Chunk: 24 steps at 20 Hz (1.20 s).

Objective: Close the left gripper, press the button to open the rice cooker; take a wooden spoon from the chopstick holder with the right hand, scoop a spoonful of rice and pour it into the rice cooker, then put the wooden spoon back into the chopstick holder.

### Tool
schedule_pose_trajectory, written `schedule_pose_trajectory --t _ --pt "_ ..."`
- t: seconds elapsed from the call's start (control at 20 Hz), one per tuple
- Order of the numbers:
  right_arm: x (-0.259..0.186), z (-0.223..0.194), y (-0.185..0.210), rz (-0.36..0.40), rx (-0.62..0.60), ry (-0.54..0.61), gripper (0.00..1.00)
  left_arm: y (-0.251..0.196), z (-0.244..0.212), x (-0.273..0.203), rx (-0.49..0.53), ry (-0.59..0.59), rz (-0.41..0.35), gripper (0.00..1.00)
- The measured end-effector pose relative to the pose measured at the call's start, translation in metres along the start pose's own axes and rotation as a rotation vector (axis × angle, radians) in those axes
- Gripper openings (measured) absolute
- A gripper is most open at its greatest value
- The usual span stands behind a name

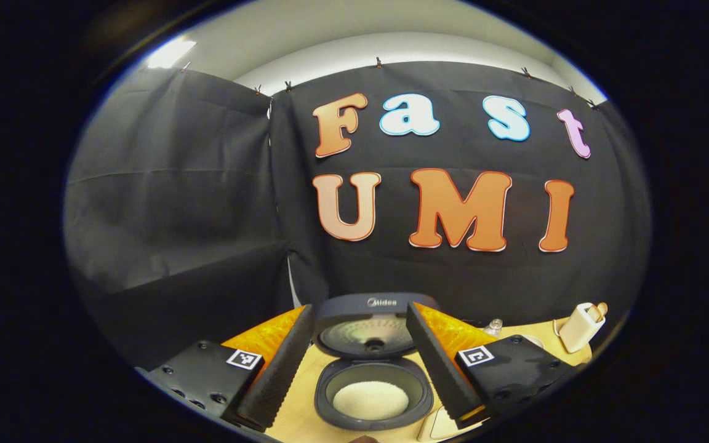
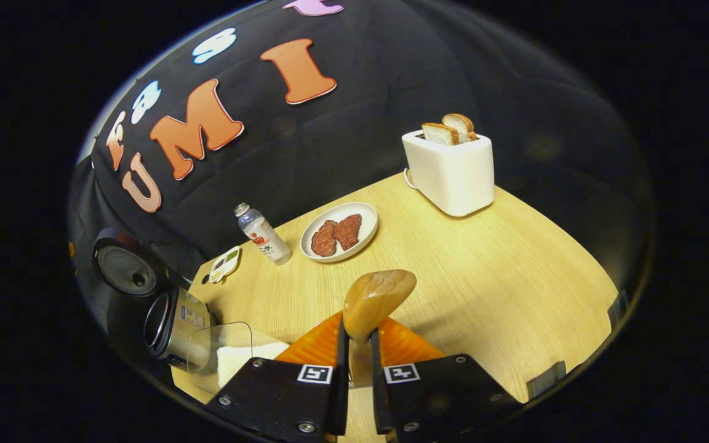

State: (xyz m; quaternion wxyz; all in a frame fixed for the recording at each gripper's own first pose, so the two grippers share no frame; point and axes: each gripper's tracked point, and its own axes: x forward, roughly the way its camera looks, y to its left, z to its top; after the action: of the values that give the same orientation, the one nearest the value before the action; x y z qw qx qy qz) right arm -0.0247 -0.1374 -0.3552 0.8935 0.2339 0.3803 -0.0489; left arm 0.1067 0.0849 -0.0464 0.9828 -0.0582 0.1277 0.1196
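We are finding the rice cooker [image 1: 372, 363] already open before the spread left tongs [image 1: 360, 369], while the right tongs [image 2: 357, 369] are gripping the wooden spoon [image 2: 376, 298], scooping and return outstanding.

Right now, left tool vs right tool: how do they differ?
The left tool is open, its fingers spread and holding nothing; the right tool is shut on the wooden spoon. The left tool faces the open rice cooker; the right tool faces the table, the spoon bowl raised above the wood. Both carry square markers.
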Motion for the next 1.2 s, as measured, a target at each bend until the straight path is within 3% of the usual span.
schedule_pose_trajectory --t 0.05,0.1,0.15,0.2,0.25,0.4,0.45,0.55,0.6,0.85,1.0,1.2 --pt "-0.002 -0.001 -0.007 -0.025 -0.003 0.012 0.20 -0.004 0.002 0.017 -0.019 0.026 -0.007 0.99" --pt "-0.007 0.001 -0.016 -0.050 -0.011 0.018 0.23 -0.008 -0.002 0.031 -0.043 0.056 -0.012 0.96" --pt "-0.012 0.007 -0.020 -0.064 -0.013 0.006 0.32 -0.012 -0.007 0.047 -0.075 0.098 -0.021 0.99" --pt "-0.019 0.017 -0.022 -0.073 -0.015 -0.011 0.38 -0.017 -0.009 0.061 -0.106 0.132 -0.031 0.94" --pt "-0.025 0.026 -0.022 -0.079 -0.019 -0.026 0.52 -0.018 -0.014 0.075 -0.120 0.168 -0.030 0.98" --pt "-0.043 0.060 -0.016 -0.084 -0.057 -0.092 0.74 -0.015 -0.036 0.106 -0.095 0.261 -0.012 1.00" --pt "-0.049 0.073 -0.008 -0.077 -0.074 -0.116 0.80 -0.015 -0.044 0.111 -0.084 0.293 -0.007 0.95" --pt "-0.056 0.094 0.012 -0.053 -0.118 -0.153 0.83 -0.010 -0.056 0.121 -0.066 0.342 0.014 1.00" --pt "-0.059 0.102 0.024 -0.040 -0.140 -0.170 0.83 -0.008 -0.059 0.120 -0.053 0.361 0.024 0.95" --pt "-0.063 0.130 0.100 0.083 -0.223 -0.217 0.83 -0.006 -0.085 0.089 -0.010 0.477 0.022 0.98" --pt "-0.063 0.129 0.135 0.157 -0.253 -0.215 0.83 -0.007 -0.136 0.059 -0.020 0.647 0.010 1.00" --pt "-0.067 0.124 0.155 0.194 -0.314 -0.227 0.83 -0.005 -0.190 0.013 -0.030 0.850 0.008 1.00"
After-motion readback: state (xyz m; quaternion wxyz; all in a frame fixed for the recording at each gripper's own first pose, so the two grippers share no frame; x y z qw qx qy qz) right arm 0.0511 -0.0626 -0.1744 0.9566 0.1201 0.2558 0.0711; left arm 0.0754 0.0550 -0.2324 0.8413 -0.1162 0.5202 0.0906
